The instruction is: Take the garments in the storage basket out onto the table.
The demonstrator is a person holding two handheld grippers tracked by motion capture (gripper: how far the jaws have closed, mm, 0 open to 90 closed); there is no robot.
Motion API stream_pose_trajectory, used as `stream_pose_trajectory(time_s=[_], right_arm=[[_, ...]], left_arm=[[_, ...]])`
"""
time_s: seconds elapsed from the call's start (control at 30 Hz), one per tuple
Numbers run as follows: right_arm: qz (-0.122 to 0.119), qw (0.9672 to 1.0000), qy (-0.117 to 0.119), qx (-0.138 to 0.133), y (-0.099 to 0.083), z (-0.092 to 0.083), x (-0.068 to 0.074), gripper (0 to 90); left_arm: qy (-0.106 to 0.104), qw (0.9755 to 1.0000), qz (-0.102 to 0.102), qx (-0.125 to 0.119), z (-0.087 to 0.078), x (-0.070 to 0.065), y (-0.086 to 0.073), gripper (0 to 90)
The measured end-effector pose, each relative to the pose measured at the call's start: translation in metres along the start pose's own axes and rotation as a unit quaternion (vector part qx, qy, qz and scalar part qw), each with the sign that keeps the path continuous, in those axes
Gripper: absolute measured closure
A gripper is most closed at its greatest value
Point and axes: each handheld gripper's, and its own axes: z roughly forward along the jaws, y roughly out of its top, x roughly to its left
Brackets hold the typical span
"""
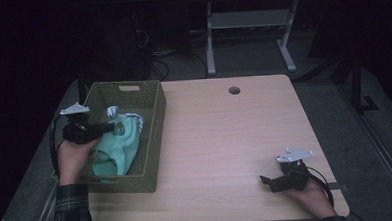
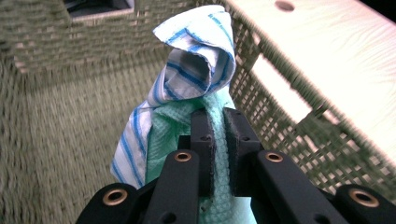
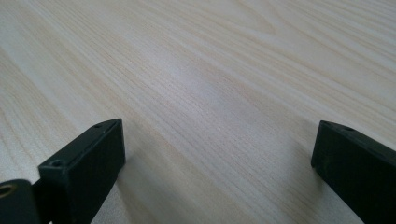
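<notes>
A mint-green waffle cloth hangs in the olive woven basket at the table's left edge. My left gripper reaches into the basket from the left and is shut on it. In the left gripper view, a fold of the green cloth is pinched between the pads of my left gripper. A white cloth with blue stripes is draped over the top of that fold. It appears above the green cloth as the striped cloth. My right gripper rests open near the table's front right, with bare wood between its jaws.
The light wooden table has a round cable hole near its far edge. The basket's woven walls close in around the left gripper. Beyond the table are desk legs and cables on a dark floor.
</notes>
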Motion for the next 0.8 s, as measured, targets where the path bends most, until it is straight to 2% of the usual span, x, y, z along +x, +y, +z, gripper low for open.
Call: stream_pose_trajectory(time_s=[0.37, 0.8], right_arm=[[0.002, 1.0000, 0.001, 0.001, 0.000, 0.000, 0.000, 2.4], [0.002, 1.0000, 0.000, 0.000, 0.000, 0.000, 0.000, 2.4]], left_arm=[[-0.011, 0.9994, 0.006, -0.031, -0.014, -0.006, 0.025, 82.7], [-0.028, 0.9975, 0.036, -0.054, -0.025, -0.026, 0.057, 82.7]])
